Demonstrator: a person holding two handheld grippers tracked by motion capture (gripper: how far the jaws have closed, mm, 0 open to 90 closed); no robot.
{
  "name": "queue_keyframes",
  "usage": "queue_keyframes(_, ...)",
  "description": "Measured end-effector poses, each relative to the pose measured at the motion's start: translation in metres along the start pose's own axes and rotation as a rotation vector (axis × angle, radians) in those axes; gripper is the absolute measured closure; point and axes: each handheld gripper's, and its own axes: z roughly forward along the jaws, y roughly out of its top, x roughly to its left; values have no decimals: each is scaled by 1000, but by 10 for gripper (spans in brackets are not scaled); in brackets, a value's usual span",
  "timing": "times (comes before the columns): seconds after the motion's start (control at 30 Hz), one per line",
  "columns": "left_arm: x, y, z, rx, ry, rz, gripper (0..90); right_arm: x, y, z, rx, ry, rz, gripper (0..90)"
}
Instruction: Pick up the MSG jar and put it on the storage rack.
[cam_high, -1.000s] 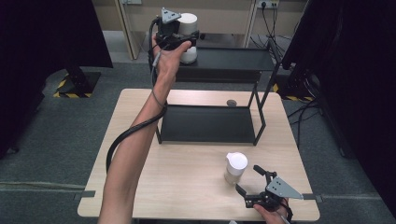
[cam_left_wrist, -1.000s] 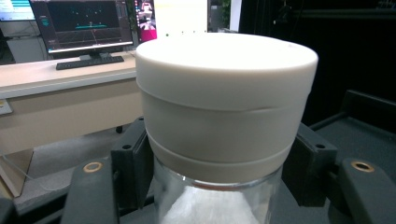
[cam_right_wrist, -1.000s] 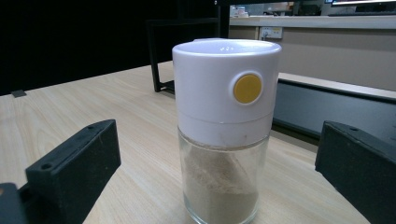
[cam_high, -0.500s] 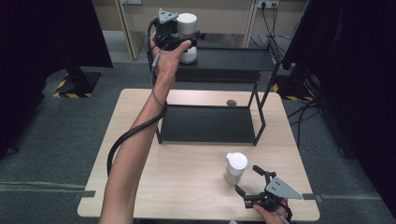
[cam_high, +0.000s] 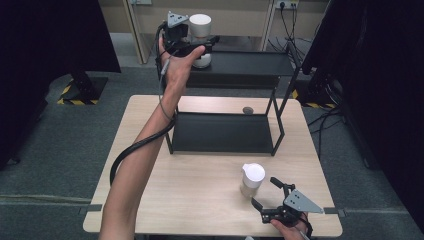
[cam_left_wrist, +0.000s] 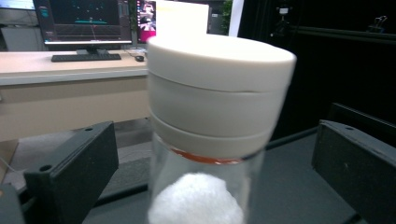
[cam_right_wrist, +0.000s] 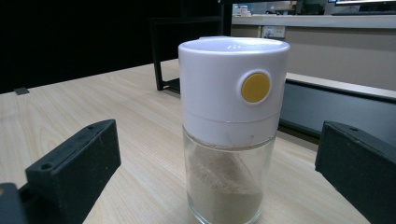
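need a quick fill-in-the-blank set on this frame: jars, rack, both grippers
1. The jar with the white lid stands on the rack's ____ shelf.
2. The left gripper has just been opening; its jaws stand ____ of that jar.
3. The jar on the table has a ____ button on its cap.
4. The right gripper's jaws are ____.

Missing words: top; clear; yellow; open

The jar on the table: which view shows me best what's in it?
The right gripper view: the jar stands close between the open jaws, with beige powder behind the glass and a yellow button on its white cap. The high view shows the jar small and from above, mostly cap.
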Motion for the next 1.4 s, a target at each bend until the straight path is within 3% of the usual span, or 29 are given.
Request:
queue_keyframes(0.27, -5, -6, -11, 2, -29, -1, 1, 0, 1, 0, 2, 2, -1, 5)
queue_keyframes(0.6, -21, -16, -27, -8, -51, 38, 2, 1, 1, 0, -1, 2, -6, 5)
queue_keyframes(0.83, -23, -23, -39, -15, -72, 45, 3, 1, 1, 0, -1, 2, -7, 5)
queue_keyframes(1.23, -22, -42, -67, -49, -163, 44, 3, 2, 1, 0, 0, 2, -7, 5)
queue_keyframes(1.4, -26, -52, -77, -61, -200, 64, 5, 2, 1, 1, 0, 3, -6, 4)
